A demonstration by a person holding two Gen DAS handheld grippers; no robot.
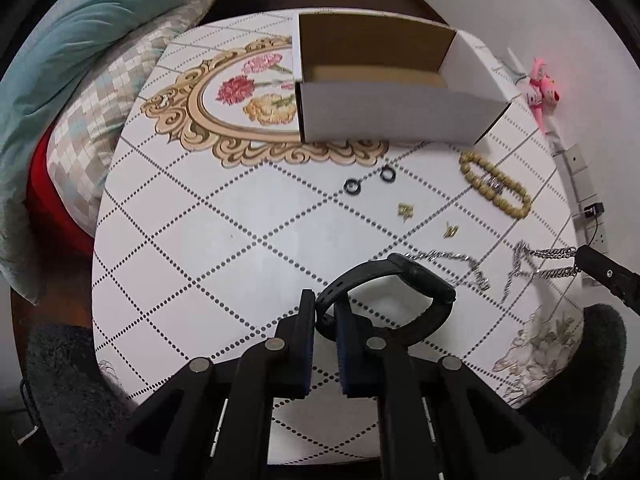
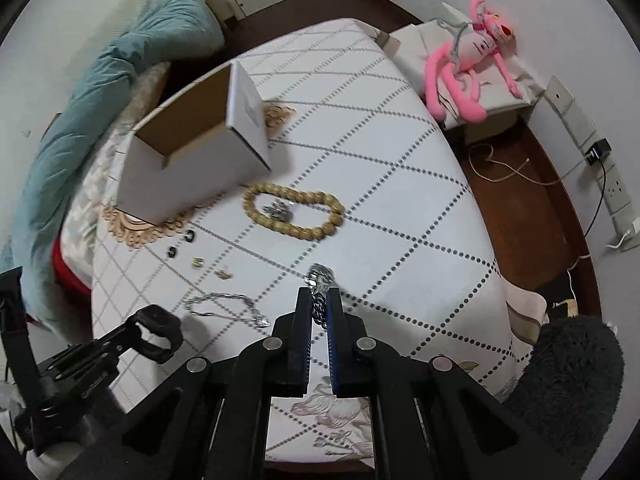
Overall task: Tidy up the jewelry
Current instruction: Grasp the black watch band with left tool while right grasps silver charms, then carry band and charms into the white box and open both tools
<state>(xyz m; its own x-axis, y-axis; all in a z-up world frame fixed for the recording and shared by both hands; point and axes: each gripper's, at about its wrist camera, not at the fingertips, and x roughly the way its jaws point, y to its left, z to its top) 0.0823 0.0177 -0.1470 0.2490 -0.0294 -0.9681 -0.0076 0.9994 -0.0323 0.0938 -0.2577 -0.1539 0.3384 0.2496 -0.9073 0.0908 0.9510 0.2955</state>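
Observation:
My left gripper (image 1: pixel 324 304) is shut on the strap of a black watch (image 1: pixel 424 280), held just above the table; it also shows in the right wrist view (image 2: pixel 160 334). My right gripper (image 2: pixel 319 300) is shut on a thick silver chain (image 2: pixel 320 276), which trails from its tip in the left wrist view (image 1: pixel 552 262). An open white cardboard box (image 1: pixel 384 116) stands at the far side. A wooden bead bracelet (image 1: pixel 496 188) with a small silver piece inside it (image 2: pixel 279 211), two black rings (image 1: pixel 370 180), two small gold pieces (image 1: pixel 428 220) and a thin silver chain (image 2: pixel 224 308) lie on the table.
The round table (image 1: pixel 200 240) has a white dotted-diamond cloth with a floral medallion. A bed with teal quilt (image 1: pixel 80 40) lies left. A pink plush toy (image 2: pixel 468 68) sits on a box by the wall, near a power strip (image 2: pixel 600 168). Dark fuzzy seats (image 2: pixel 568 368) flank the near edge.

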